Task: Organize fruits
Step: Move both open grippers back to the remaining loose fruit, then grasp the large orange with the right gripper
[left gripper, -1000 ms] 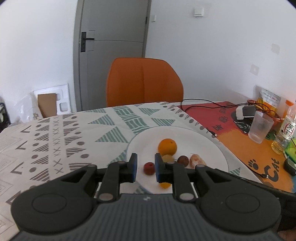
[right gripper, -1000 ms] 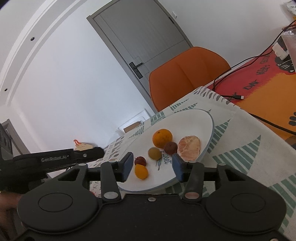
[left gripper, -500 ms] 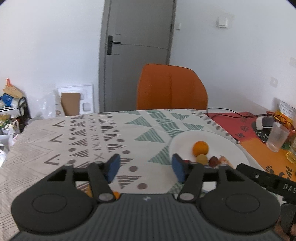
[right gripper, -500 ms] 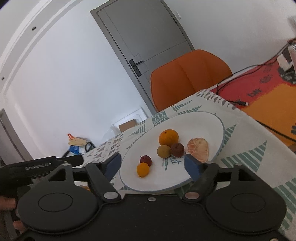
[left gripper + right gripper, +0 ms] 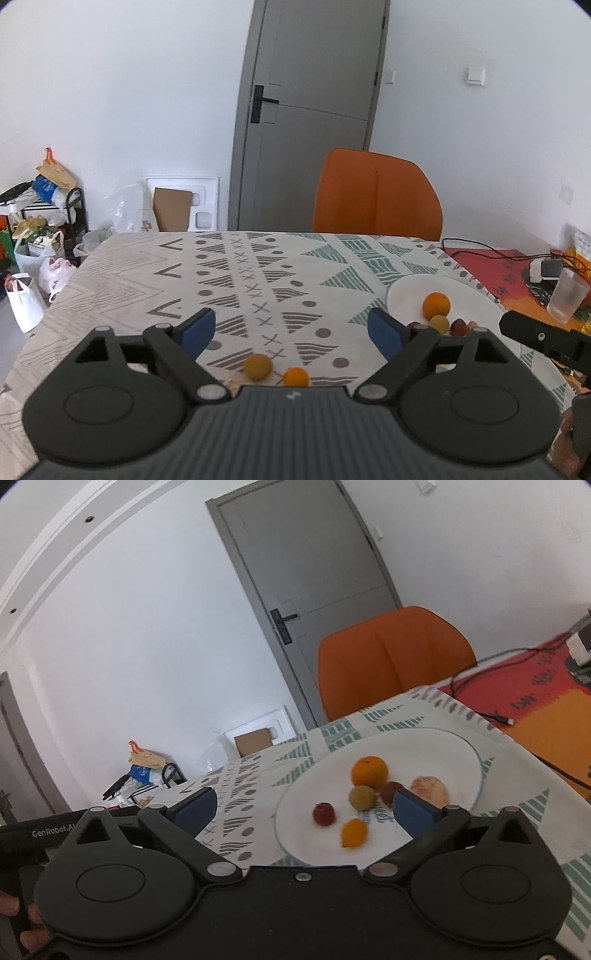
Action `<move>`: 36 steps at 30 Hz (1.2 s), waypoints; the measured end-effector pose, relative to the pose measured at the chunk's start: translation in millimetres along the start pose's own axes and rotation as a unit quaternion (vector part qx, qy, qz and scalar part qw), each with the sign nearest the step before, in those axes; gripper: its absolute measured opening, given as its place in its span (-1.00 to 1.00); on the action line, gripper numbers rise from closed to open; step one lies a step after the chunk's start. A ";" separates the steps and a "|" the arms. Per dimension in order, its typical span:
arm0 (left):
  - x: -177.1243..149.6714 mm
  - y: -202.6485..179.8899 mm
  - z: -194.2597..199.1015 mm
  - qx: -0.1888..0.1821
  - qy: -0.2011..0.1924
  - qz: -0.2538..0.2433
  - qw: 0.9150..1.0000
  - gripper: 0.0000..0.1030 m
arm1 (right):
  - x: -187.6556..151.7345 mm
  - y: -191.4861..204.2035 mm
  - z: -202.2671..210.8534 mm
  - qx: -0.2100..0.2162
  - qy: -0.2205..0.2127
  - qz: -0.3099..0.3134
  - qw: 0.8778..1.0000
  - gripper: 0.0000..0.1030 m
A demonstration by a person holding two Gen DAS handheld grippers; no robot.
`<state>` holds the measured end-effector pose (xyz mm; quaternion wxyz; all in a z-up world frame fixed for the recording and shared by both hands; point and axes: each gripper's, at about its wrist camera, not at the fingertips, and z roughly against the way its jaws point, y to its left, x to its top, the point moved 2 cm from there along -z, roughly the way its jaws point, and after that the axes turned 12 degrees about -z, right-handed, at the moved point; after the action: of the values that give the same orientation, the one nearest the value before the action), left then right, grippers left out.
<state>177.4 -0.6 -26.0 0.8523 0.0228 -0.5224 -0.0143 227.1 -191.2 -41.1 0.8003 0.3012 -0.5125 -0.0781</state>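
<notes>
Two grippers, jaws spreading wide, nothing clamped: left gripper over bare patterned tabletop, right gripper above plate. Six fruits on plate by right edge; two fruits loose near front edge.

Both views are evenly and brightly lit by soft daylight, with only faint shadows cast. Straight lines are bent by fisheye distortion, and the corners are darkened. The fruit on the white plate is slightly smeared by motion blur.

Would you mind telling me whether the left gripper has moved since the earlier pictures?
Yes: the left gripper swung left, away from the white plate, which slid toward its view's right edge; its jaws are opening, empty.
</notes>
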 end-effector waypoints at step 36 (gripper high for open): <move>-60.6 79.7 16.8 0.038 0.049 0.072 0.996 0.73 | -70.2 91.9 -39.4 0.037 0.163 0.145 0.975 1.00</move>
<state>135.0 81.5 -68.0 0.8743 0.0183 -0.4804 0.0676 211.9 -70.8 -55.2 0.8643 0.2612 -0.4160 0.1079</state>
